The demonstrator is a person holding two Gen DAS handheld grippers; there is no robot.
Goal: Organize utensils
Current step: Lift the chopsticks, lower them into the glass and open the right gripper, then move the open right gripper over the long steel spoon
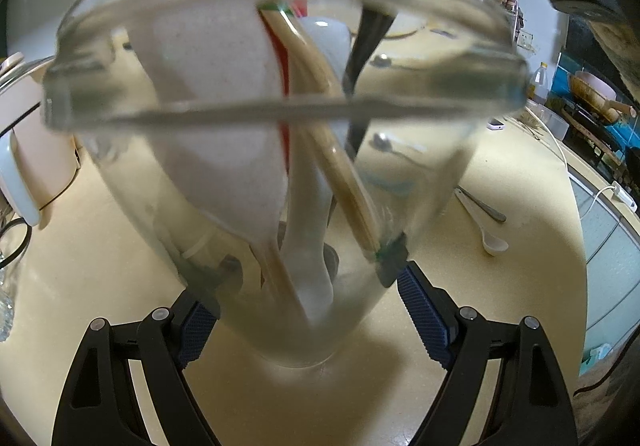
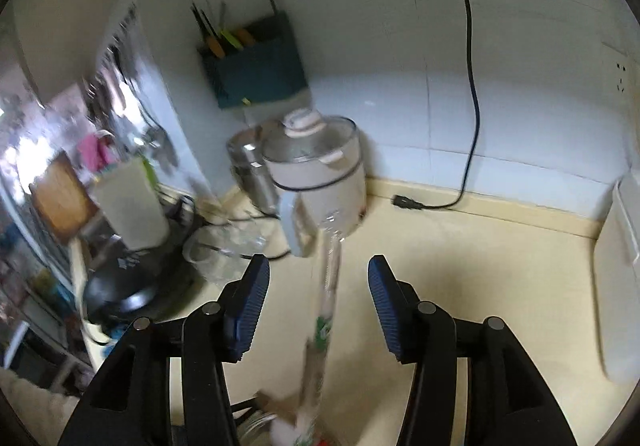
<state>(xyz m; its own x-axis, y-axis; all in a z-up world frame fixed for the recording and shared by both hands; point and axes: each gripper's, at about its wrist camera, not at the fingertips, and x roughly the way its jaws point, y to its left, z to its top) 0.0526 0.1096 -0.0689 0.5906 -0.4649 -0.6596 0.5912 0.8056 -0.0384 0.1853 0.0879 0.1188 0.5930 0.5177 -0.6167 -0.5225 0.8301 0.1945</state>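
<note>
My left gripper (image 1: 308,282) is shut on a clear glass jar (image 1: 420,182) and holds it just above the cream counter. Inside the jar stand a pale speckled spatula (image 1: 212,106), wrapped chopsticks (image 1: 336,150), a white spoon (image 1: 308,266) and a dark-handled utensil (image 1: 368,34). A white ceramic spoon (image 1: 486,230) and a metal spoon (image 1: 482,204) lie on the counter to the right. My right gripper (image 2: 316,290) is open. A wrapped pair of chopsticks (image 2: 330,286) stands between its fingers, apart from both pads, blurred, its lower end in the jar below.
A white electric pot (image 2: 320,166) with a glass lid stands at the back left beside a steel canister (image 2: 252,170) and clear containers (image 2: 224,250). A teal utensil holder (image 2: 260,70) hangs on the wall. A black cable (image 2: 468,86) hangs onto the counter (image 2: 500,266).
</note>
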